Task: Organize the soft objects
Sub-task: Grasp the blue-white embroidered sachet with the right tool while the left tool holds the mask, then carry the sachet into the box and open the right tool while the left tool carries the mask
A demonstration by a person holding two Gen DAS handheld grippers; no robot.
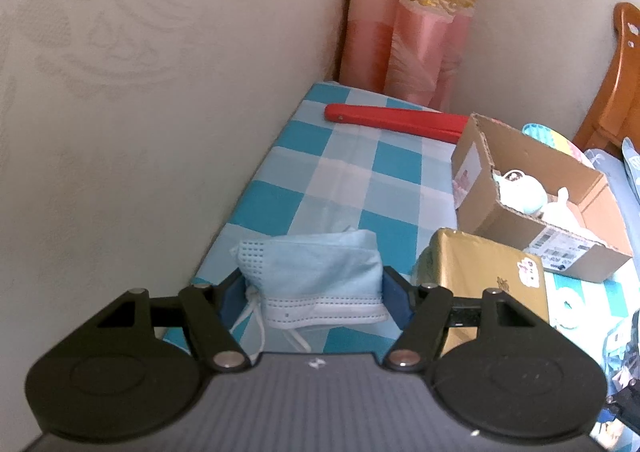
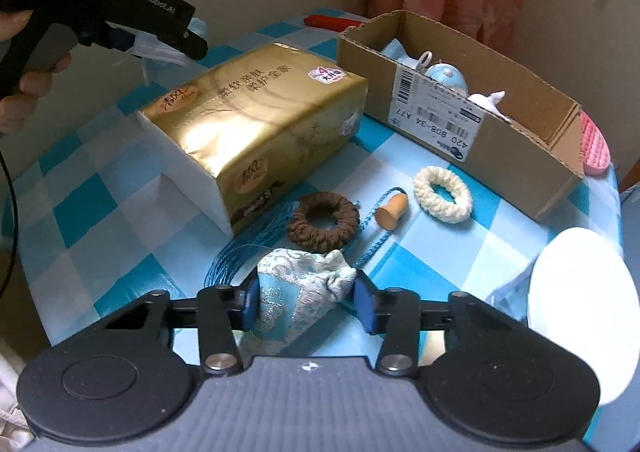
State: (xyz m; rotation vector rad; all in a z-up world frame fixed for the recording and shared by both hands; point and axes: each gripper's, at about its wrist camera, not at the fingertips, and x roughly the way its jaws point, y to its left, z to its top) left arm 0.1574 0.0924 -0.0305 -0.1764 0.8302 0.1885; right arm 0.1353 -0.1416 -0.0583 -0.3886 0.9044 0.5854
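Left gripper (image 1: 312, 288) pinches a light, floppy face mask (image 1: 316, 272) above the surface's wall-side edge, right gripper (image 2: 306, 298) clamps a soft brocade pouch (image 2: 296, 288) near the front edge; both limp, grip mid-body.

Soft indoor light, glare on gold pack (image 2: 256, 120), fisheye edges

left gripper (image 2: 160, 40): "GenRobot.AI", "DAS" | cardboard box (image 2: 500, 140) label: "420 808-34 A77" | tissue pack (image 2: 256, 120): "4"
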